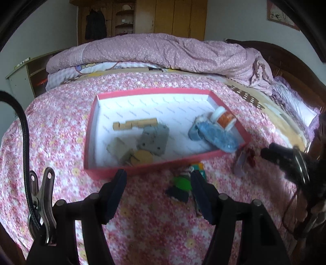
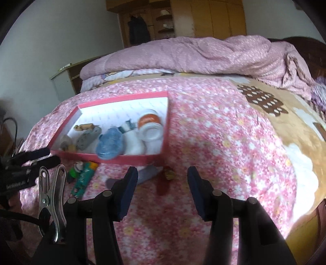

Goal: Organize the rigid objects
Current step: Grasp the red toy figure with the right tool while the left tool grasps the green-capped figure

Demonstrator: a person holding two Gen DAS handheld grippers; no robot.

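A pink box (image 1: 142,169) with a white inside lies on the flowered bedspread. It holds wooden blocks (image 1: 134,123), a grey plate (image 1: 153,139), a blue plastic piece (image 1: 216,136) and an orange-labelled bottle (image 1: 223,118). My left gripper (image 1: 159,183) is open and empty just in front of the box. A green and dark toy (image 1: 180,186) lies by its right finger. My right gripper (image 2: 161,179) is open and empty above a red piece (image 2: 164,183) and a grey piece (image 2: 147,173). The box also shows in the right wrist view (image 2: 106,157), with a green lighter (image 2: 84,175) in front of it.
A folded pink quilt (image 1: 163,53) lies across the far side of the bed. A wooden headboard (image 1: 285,59) stands at the right. Wardrobes (image 1: 173,18) line the back wall. The other gripper shows at the right edge (image 1: 285,159) in the left wrist view.
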